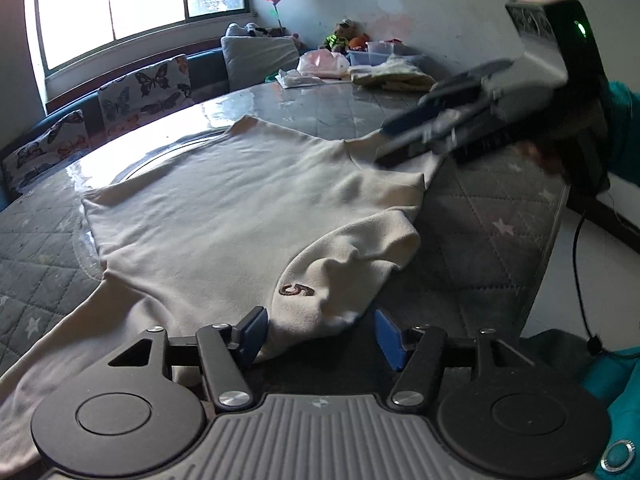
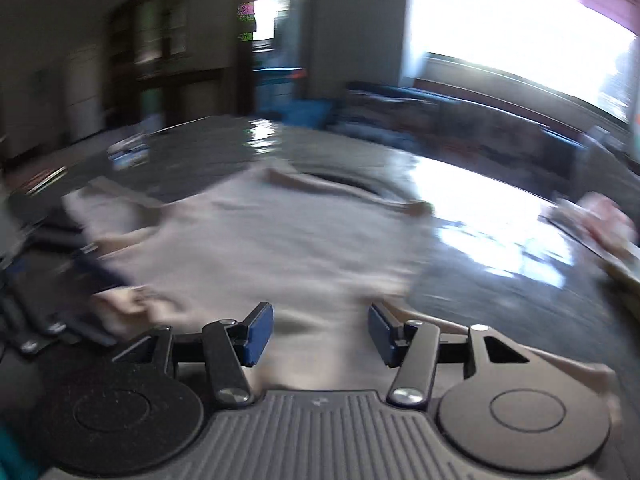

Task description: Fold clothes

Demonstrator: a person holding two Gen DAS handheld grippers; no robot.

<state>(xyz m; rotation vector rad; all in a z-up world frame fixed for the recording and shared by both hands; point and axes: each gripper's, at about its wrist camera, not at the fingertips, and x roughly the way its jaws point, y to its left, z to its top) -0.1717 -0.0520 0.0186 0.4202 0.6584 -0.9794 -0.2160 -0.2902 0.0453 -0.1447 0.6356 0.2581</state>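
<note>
The cream shirt (image 1: 224,208) lies spread on the table (image 1: 480,216), its sleeve (image 1: 344,276) between the left gripper's (image 1: 318,334) spread pads, the right gripper (image 2: 320,332) likewise spread; seemingly, pinching the sleeve comes next.

Bare table (image 1: 492,232) right of shirt (image 1: 224,208); clutter (image 1: 360,68) crowds far edge.

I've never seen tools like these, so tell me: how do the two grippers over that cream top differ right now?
The left gripper sits at the near sleeve of the cream top, its cuff between the open blue pads; the right gripper is over the top's far side, nothing between its pads. The left wrist view is sharp; the right wrist view is motion-blurred. Both stand open, with blue pads.
</note>
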